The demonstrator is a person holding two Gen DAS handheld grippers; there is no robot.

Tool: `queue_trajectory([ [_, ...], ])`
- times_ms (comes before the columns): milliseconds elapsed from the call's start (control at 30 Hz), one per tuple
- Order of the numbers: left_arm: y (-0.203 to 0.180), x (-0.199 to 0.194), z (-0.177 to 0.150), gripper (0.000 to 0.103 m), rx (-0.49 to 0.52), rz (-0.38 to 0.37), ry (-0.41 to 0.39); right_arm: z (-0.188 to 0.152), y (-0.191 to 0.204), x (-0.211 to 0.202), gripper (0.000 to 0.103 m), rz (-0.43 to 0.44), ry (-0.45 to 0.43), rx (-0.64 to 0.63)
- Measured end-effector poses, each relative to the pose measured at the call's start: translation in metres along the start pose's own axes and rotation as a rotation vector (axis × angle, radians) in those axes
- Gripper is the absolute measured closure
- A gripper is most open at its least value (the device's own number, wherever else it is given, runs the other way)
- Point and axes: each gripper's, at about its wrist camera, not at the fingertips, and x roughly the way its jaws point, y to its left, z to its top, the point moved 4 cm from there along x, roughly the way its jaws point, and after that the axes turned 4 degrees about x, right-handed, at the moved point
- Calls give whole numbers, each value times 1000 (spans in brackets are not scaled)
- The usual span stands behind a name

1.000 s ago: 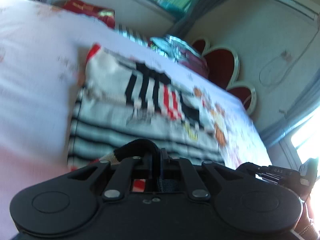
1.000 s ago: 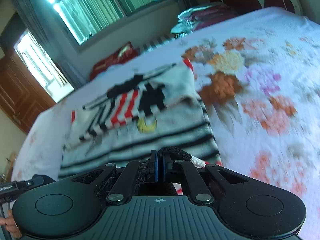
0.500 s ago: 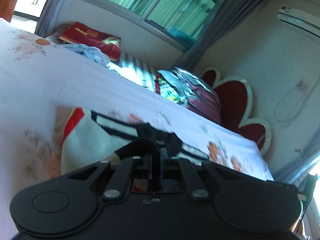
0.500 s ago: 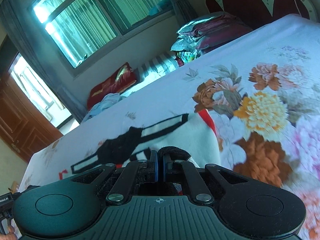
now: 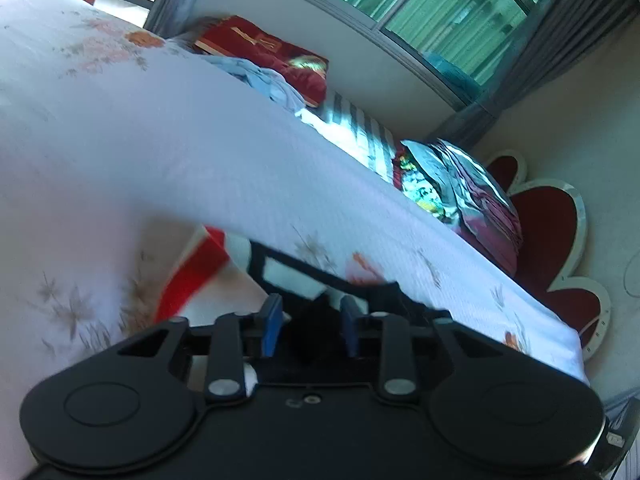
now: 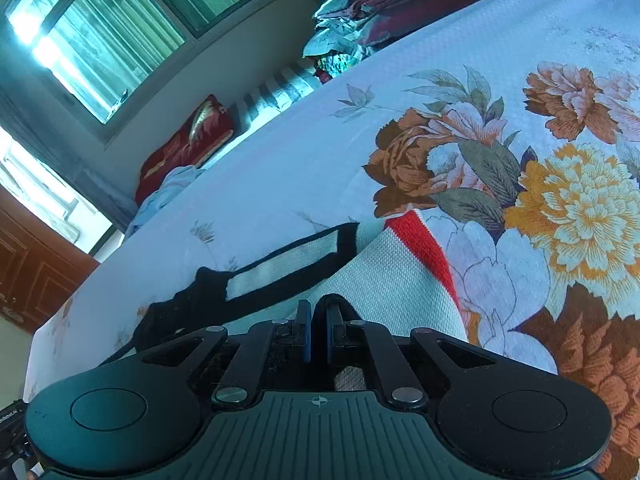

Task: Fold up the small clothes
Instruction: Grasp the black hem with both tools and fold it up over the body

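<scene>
The bed (image 6: 280, 168), under a white floral cover, carries everything here, and the small knitted garment (image 6: 400, 280) lies on it just ahead of both my tools, its white body, red edge band and black-outlined stripe facing up. I judge I am at the end of a fold: I have the near hem brought over onto the far part and am letting it down. To do this well I want the carried edge laid square on the edge beneath, both corners let go at about the same time, and each tool drawn back low and straight so the pads do not drag the top layer askew; a light press along the crease afterwards would keep the thick knit from springing open. My right tool (image 6: 318, 326) is clenched, its 2 blue-lined pads nearly together on a dark fold of the garment's hem. My left tool (image 5: 308, 322) has just been opening: its jaws stand apart with dark cloth between them, and I cannot see the pads pressing on it, so I take that corner as released. At the far side of the bed lie a red cushion (image 5: 276, 52), some pale blue cloth (image 5: 264, 80) and a shiny bundle of bedding (image 5: 460, 184). No brand, label or writing can be read here.
</scene>
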Motion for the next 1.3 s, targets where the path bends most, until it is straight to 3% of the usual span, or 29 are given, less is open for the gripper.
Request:
queue_trajectory([
  [67, 2, -4, 4, 56, 15, 3, -10, 4, -2, 1, 99, 15, 7, 12],
  [167, 0, -10, 6, 47, 57, 5, -21, 9, -4, -3, 98, 31, -4, 19],
  [200, -2, -11, 6, 47, 73, 5, -22, 12, -4, -6, 93, 26, -26, 18],
  [300, -9, -11, 2, 43, 157, 3, -2, 24, -8, -18, 47, 22, -98, 14],
  [467, -23, 8, -14, 43, 242, -3, 63, 19, 2, -17, 45, 72, -58, -74],
  [533, -24, 20, -19, 47, 246, 5, 90, 12, 7, -11, 45, 46, -42, -139],
  [700, -25, 35, -30, 72, 271, 20, 132, -3, 12, 9, 49, -5, -2, -254],
  [867, -26, 36, -35, 97, 306, 39, 128, -14, 23, 20, 81, -24, 23, -387],
  [967, -25, 31, -34, 98, 312, 39, 101, -19, 28, 25, 97, -31, 29, -447],
  [1033, -26, 27, -33, 99, 316, 41, 73, -19, 30, 24, 98, -26, 13, -458],
  [1200, -27, 18, -19, 99, 305, 69, -31, 1, 30, 10, 99, -26, -132, -397],
  [1300, -19, 26, -16, 99, 279, 121, -33, 5, 28, 20, 99, -72, -143, -386],
])
